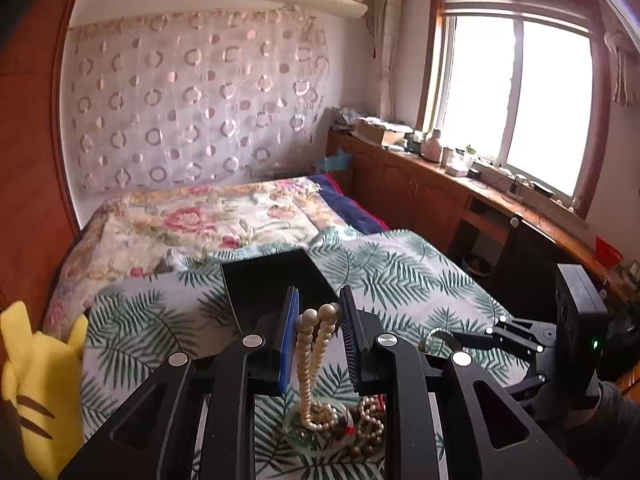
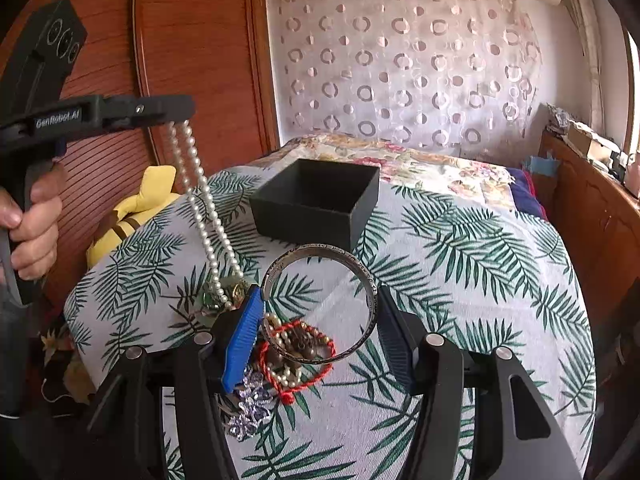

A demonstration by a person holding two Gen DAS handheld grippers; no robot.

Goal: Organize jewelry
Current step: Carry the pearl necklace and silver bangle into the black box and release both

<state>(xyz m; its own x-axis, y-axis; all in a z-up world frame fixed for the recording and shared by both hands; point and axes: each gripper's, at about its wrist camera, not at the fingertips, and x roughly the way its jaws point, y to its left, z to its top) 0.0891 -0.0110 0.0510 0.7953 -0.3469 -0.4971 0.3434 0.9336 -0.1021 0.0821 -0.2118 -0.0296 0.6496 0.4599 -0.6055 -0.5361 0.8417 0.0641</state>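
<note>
My left gripper [image 1: 318,316] is shut on a pearl necklace [image 1: 312,360] and holds it up so that its strands hang down to the jewelry pile [image 1: 340,424] on the leaf-print cloth. In the right wrist view the left gripper [image 2: 176,114] is at the upper left with the necklace [image 2: 204,208] trailing down. My right gripper [image 2: 320,304] is shut on a silver bangle [image 2: 320,252] and holds it across its width just above the pile [image 2: 292,352]. An open black box [image 2: 320,200] stands behind, also in the left wrist view [image 1: 272,284].
A yellow plush toy [image 1: 36,384] lies at the left edge of the bed. A red string bracelet [image 2: 296,364] and a purple flower piece [image 2: 248,404] lie in the pile. A wooden cabinet [image 1: 440,196] runs along the right under the window.
</note>
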